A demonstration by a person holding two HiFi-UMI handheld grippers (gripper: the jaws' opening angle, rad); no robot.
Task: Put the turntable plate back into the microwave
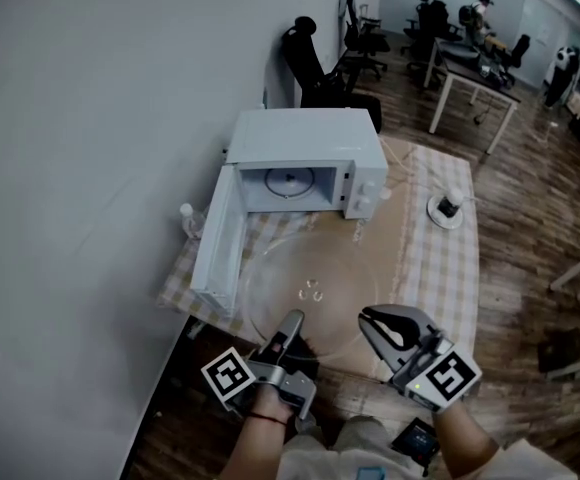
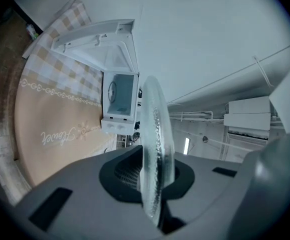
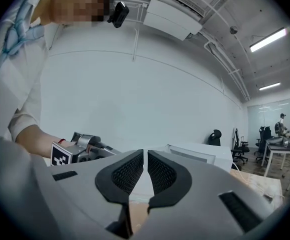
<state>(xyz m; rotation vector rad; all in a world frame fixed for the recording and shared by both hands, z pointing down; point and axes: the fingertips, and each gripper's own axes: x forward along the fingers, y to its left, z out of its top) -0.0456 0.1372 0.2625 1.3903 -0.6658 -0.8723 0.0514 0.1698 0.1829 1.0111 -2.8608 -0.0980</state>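
Note:
The clear glass turntable plate (image 1: 315, 268) hangs level over the near part of the table. My left gripper (image 1: 292, 320) is shut on its near rim. In the left gripper view the plate (image 2: 155, 129) stands edge-on between the pads (image 2: 122, 171). The white microwave (image 1: 310, 138) stands at the back of the table, its door (image 1: 215, 248) swung open to the left and its cavity (image 1: 290, 183) facing me. My right gripper (image 1: 375, 326) hovers at the plate's right near edge. Its jaws stand shut with nothing seen between them (image 3: 145, 176).
A checked cloth (image 1: 440, 268) covers the table. A round white object (image 1: 448, 211) sits on it to the right of the microwave, and a small bottle (image 1: 188, 218) stands behind the open door. Office chairs (image 1: 310, 63) and desks (image 1: 475, 78) fill the room beyond.

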